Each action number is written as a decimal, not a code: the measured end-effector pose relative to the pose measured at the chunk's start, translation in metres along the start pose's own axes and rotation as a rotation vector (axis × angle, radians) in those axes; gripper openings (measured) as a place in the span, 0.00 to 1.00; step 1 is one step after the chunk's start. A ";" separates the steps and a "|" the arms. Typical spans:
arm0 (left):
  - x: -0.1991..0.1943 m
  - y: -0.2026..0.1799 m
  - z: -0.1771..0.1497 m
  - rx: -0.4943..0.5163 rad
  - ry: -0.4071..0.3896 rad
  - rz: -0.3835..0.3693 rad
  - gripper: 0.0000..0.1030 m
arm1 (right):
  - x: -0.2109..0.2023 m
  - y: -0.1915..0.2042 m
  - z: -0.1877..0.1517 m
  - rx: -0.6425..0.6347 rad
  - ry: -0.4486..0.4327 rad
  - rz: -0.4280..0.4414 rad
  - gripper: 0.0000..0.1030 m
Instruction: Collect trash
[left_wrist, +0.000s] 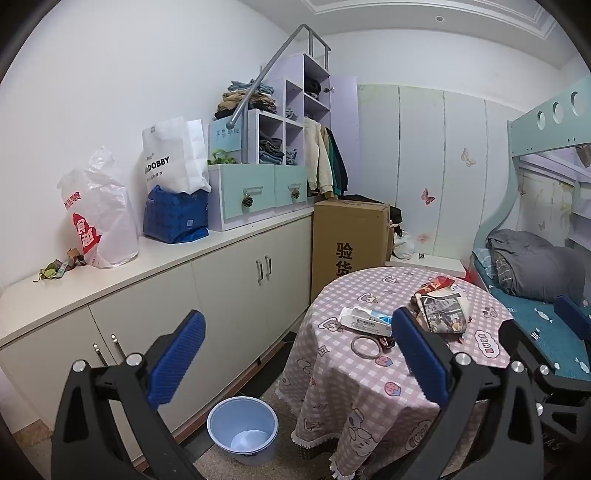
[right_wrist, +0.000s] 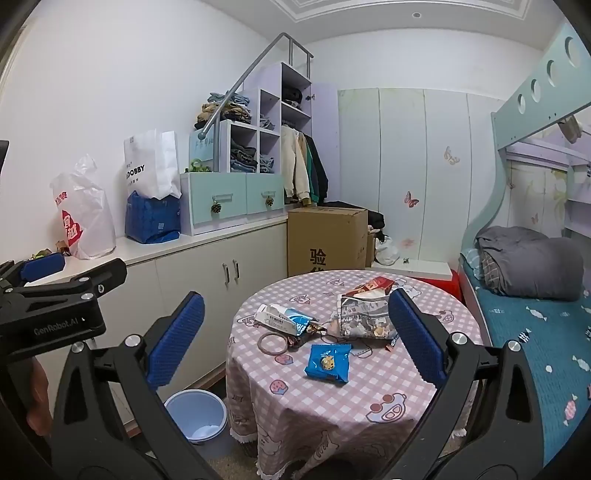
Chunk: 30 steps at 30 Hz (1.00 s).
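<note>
Blue cookie packet (right_wrist: 328, 363) on table, between gaping right gripper (right_wrist: 295, 347) fingers, untouched.

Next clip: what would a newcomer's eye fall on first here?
The round table in a pink checked cloth, littered with wrappers: a blue cookie packet nearest the camera, a crumpled printed bag behind it. On the floor to the table's left stands an empty pale blue bin. Both tongs, left and right, are wide open and hold nothing.

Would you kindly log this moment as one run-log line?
left gripper: open, empty | right gripper: open, empty | blue cookie packet: on pink checked round table | pale blue plastic bin: on floor beside table
</note>
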<state>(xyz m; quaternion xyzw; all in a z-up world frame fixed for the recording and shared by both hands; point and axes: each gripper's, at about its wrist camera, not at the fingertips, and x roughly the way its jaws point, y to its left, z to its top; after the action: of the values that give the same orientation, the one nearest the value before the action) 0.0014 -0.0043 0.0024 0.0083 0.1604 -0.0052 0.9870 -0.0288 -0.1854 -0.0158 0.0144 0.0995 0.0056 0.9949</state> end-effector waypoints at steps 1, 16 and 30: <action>0.000 -0.001 0.000 0.001 0.000 0.000 0.96 | 0.000 0.000 0.001 0.000 0.001 0.000 0.94; 0.001 0.000 -0.001 0.001 -0.002 -0.001 0.96 | 0.001 -0.002 0.003 0.002 0.007 0.003 0.94; 0.001 -0.001 -0.001 0.003 -0.001 0.000 0.96 | 0.004 0.000 -0.009 0.002 0.012 0.002 0.94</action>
<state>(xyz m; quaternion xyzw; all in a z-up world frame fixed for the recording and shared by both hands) 0.0023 -0.0049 0.0006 0.0098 0.1597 -0.0056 0.9871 -0.0267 -0.1849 -0.0252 0.0155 0.1055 0.0066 0.9943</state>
